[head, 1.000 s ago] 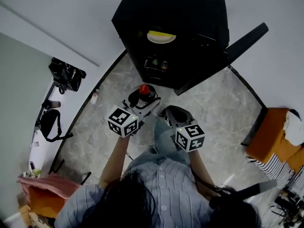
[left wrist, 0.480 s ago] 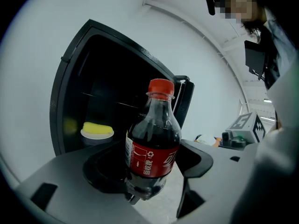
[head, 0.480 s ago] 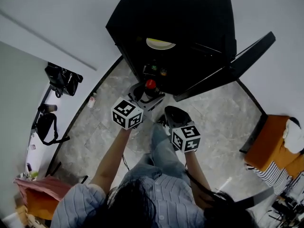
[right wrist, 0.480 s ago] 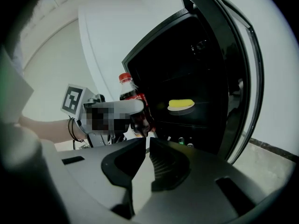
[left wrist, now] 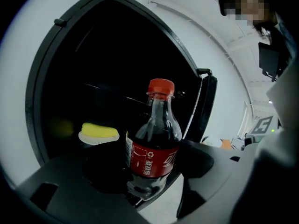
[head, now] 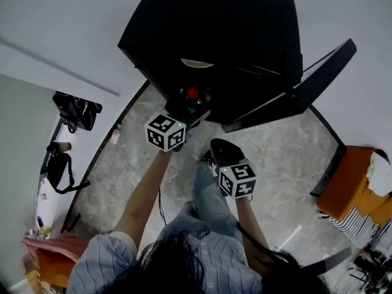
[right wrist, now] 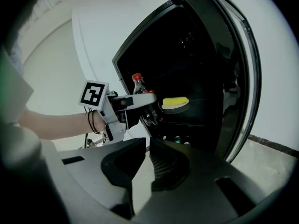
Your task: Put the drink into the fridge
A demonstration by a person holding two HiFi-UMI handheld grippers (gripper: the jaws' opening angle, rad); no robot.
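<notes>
We have the left gripper [head: 187, 108] clamped on the cola bottle [left wrist: 153, 143] low on its body, just under the red label. The red cap [left wrist: 160, 86] stands straight up above the jaws. We judge that upright grip to be deliberate: the bottle can go down on its base with no turning needed.

Straight ahead of this gripper gapes the dark opening of the fridge [head: 233, 23]. The bottle is right at the mouth of it, not yet on a shelf as far as we can tell. Beyond the bottle and off to the gripper's left sits a white plate [left wrist: 97, 136] with something yellow [left wrist: 99, 130] on it. That side of the shelf is taken, so the free room looks to be ahead and to the right of the plate.

The fridge door [head: 306, 78] is swung wide on the gripper's right, well out of the path, and the left arm reaches forward at full stretch.

The right gripper [right wrist: 147, 146] hangs back beside the person's leg, behind and to the right of the left one. Its jaws are drawn nearly together with only a slit between them, and nothing sits in it — we'd say it is simply staying out of the way. From its view, some small containers [right wrist: 181, 140] sit on a lower shelf, below the plate.

Next, by our reckoning: ease the bottle in past the plate and set it down level.
</notes>
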